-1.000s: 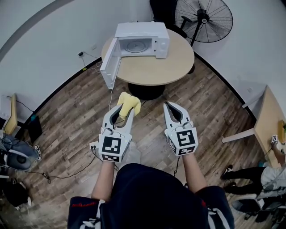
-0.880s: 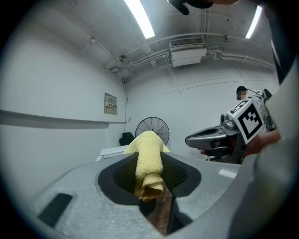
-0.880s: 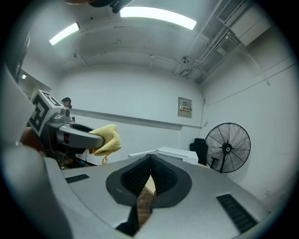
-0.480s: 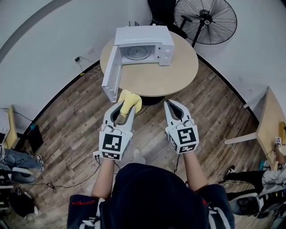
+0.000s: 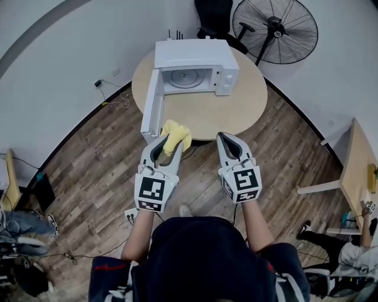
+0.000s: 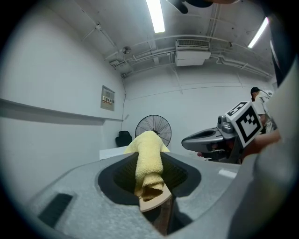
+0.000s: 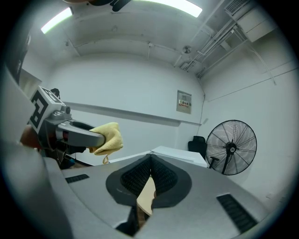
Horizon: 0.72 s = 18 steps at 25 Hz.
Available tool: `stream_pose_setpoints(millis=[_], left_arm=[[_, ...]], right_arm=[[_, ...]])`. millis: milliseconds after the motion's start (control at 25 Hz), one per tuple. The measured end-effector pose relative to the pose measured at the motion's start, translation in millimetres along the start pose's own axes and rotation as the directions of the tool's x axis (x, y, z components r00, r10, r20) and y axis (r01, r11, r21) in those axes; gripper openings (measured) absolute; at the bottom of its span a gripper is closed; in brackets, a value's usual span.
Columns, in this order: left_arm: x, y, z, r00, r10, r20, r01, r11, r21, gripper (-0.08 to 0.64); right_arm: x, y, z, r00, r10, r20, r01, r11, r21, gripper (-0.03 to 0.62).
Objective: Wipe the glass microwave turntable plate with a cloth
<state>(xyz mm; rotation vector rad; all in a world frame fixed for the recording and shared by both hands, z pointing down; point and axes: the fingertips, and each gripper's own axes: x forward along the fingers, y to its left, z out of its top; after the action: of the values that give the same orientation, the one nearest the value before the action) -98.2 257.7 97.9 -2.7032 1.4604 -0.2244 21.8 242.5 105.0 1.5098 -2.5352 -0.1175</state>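
Note:
A white microwave (image 5: pixel 195 71) stands on a round wooden table (image 5: pixel 212 112), its door (image 5: pixel 152 112) swung open to the left. Inside it lies the glass turntable plate (image 5: pixel 185 76). My left gripper (image 5: pixel 167 141) is shut on a folded yellow cloth (image 5: pixel 176 134), held level just short of the table's near edge, below the open door. The cloth (image 6: pixel 148 161) sticks out between the jaws in the left gripper view. My right gripper (image 5: pixel 227 140) is shut with nothing in it, beside the left one and near the table edge.
A black standing fan (image 5: pixel 274 29) and a dark office chair (image 5: pixel 214 17) stand behind the table. Another table's corner (image 5: pixel 357 159) is at the right. Cables and a power strip (image 5: pixel 131 215) lie on the wooden floor. A seated person's legs (image 5: pixel 336 250) show at lower right.
Both grippers and the person have moved forward toward the table; the microwave and table now appear closer. The cloth stays clamped in the left gripper.

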Motion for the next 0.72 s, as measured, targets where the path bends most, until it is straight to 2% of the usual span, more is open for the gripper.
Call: stream_pose_setpoints(millis=[280, 720], left_arm=[[26, 22, -15, 0.999, -0.019, -0.035, 0.018, 1.0, -0.024, 0.123], [91, 39, -28, 0.996, -0.008, -0.089, 0.006, 1.0, -0.021, 0.123]], right_arm=[[40, 1, -18, 0.998, 0.019, -0.053, -0.018, 1.0, 0.017, 0.009], [96, -47, -36, 0.997, 0.044, -0.067, -0.041, 0.998, 0.049, 0.009]])
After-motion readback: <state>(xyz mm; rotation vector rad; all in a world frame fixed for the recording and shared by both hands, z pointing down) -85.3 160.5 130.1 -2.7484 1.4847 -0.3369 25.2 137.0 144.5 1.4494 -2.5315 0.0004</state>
